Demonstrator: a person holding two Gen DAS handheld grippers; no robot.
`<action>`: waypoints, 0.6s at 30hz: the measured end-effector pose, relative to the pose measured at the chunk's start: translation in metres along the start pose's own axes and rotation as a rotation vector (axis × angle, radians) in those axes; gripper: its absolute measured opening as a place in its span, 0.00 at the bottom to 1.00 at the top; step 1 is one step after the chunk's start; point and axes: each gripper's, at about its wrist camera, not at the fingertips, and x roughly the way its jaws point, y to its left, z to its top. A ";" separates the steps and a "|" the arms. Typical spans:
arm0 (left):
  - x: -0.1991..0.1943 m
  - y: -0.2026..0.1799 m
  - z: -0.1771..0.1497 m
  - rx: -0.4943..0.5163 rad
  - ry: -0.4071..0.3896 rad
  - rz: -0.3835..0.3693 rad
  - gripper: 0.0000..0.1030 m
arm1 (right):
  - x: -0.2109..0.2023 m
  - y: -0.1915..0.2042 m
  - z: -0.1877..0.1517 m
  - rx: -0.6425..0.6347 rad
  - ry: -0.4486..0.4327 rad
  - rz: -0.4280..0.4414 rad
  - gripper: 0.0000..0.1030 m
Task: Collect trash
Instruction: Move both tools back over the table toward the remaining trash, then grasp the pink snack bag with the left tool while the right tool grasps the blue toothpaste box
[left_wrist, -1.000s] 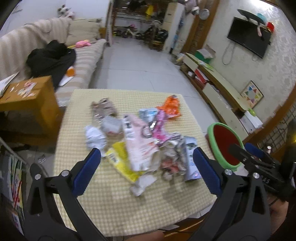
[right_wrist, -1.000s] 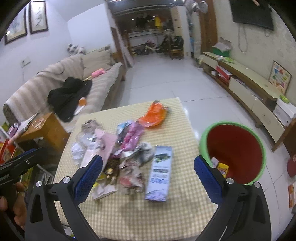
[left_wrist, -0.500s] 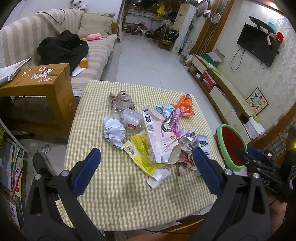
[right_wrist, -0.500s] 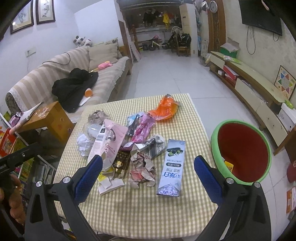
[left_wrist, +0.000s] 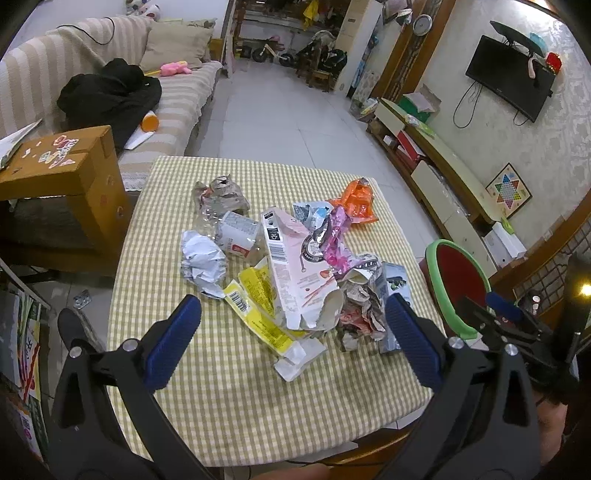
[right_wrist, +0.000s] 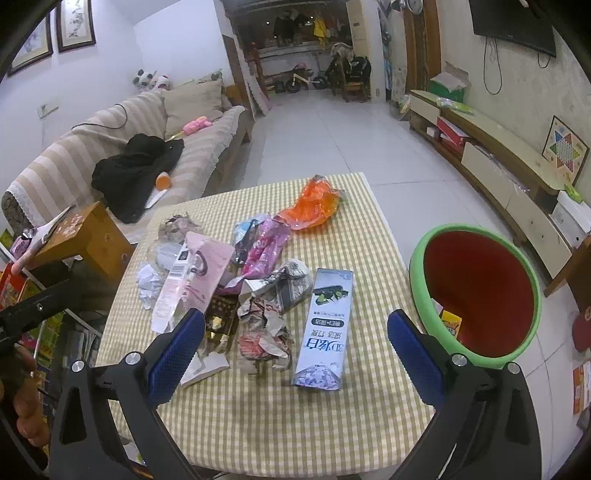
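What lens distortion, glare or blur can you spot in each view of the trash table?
Left wrist view: strong fisheye bending curves the table edges and wall, corners are vignetted black, and a small yellow light glares at the right edge; the trash pile reads sharp. Right wrist view: the same barrel curve bows the bin rim, the floor shows soft glare, and the blue carton print stays legible.

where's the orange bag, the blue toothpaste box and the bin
orange bag (right_wrist: 312, 208), right wrist view, middle of the crinkled plastic
blue toothpaste box (right_wrist: 327, 328), right wrist view, centre of its printed top face
bin (right_wrist: 417, 258), right wrist view, left side of its green rim
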 end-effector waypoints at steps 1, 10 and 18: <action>0.004 -0.001 0.001 -0.003 0.006 -0.003 0.95 | 0.003 -0.001 0.000 0.000 0.006 -0.003 0.93; 0.043 -0.012 0.009 0.003 0.062 -0.015 0.95 | 0.040 -0.015 -0.005 0.020 0.074 -0.015 0.93; 0.092 -0.013 0.017 -0.004 0.137 -0.004 0.95 | 0.076 -0.028 -0.006 0.038 0.132 -0.028 0.93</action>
